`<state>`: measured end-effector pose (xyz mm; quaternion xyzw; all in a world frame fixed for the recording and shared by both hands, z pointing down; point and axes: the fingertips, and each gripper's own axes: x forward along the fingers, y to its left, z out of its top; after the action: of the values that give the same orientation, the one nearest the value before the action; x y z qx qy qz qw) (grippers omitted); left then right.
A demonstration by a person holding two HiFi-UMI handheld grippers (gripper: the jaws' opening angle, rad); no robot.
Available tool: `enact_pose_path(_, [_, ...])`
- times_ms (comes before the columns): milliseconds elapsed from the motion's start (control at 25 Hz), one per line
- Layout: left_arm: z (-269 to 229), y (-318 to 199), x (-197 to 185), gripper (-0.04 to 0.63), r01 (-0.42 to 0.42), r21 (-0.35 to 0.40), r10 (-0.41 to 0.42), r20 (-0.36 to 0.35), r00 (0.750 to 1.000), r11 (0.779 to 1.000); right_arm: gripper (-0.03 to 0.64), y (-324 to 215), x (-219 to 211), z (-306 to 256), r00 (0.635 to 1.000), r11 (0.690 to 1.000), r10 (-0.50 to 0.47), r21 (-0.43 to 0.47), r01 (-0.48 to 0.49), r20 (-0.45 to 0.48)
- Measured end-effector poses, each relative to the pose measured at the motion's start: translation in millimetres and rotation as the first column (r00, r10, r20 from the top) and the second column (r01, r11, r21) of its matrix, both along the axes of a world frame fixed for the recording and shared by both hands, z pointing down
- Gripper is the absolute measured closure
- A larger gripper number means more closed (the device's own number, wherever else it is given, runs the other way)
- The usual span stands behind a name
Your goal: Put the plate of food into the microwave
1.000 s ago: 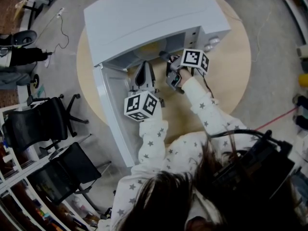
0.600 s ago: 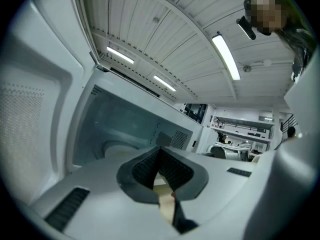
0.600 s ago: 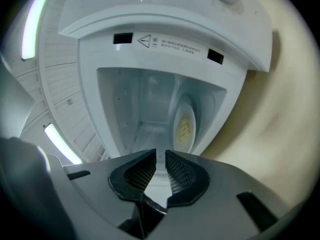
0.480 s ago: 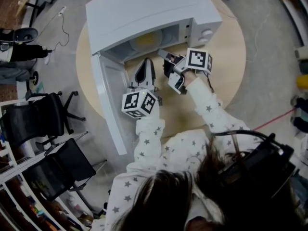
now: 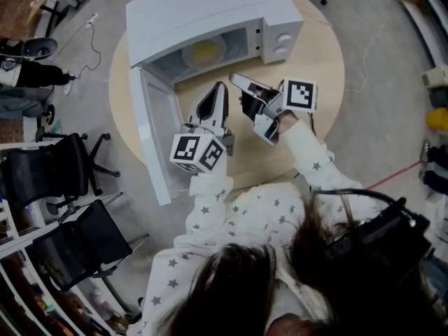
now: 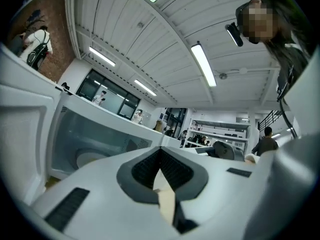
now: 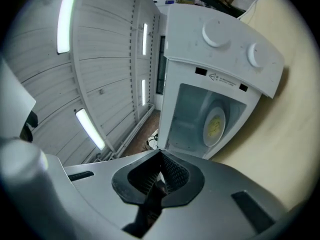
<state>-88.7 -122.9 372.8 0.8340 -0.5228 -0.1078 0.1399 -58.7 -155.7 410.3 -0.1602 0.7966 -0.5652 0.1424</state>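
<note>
The white microwave [image 5: 210, 9] stands on the round wooden table [image 5: 318, 58] with its door [image 5: 148, 142] swung wide open to the left. The plate of yellow food [image 5: 202, 50] lies inside the cavity; it also shows in the right gripper view as a plate [image 7: 214, 125] and in the left gripper view as a pale plate [image 6: 91, 159]. My left gripper [image 5: 218, 91] is shut and empty, pointing at the opening from just in front of it. My right gripper [image 5: 236, 80] is beside it, also shut and empty, clear of the microwave.
The microwave's two knobs [image 5: 283, 44] face the right gripper. Black office chairs [image 5: 52, 180] stand on the floor to the left of the table, near the open door's edge. A cable [image 5: 87, 44] runs over the floor at upper left. Bare tabletop lies under both grippers.
Both grippers have drawn back out of the microwave opening toward the person. The plate stays inside the cavity.
</note>
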Motion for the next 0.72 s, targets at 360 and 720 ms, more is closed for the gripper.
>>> enact_pose_path(360, [-38.0,45.2,24.5,0.594,-0.084,0.047,0.084,0.009,0.996,0.995,0.611,58.7,18.7,-48.7,0.993,0.988,-0.095,0.125,0.086,0.072])
enact_pose_path(720, [-44.5,79.4,31.1,0.594,-0.107,0.056,0.106,0.026,0.994,0.993,0.611,88.0,27.1,-50.5,0.986,0.995,-0.07,0.084,0.058,0.15])
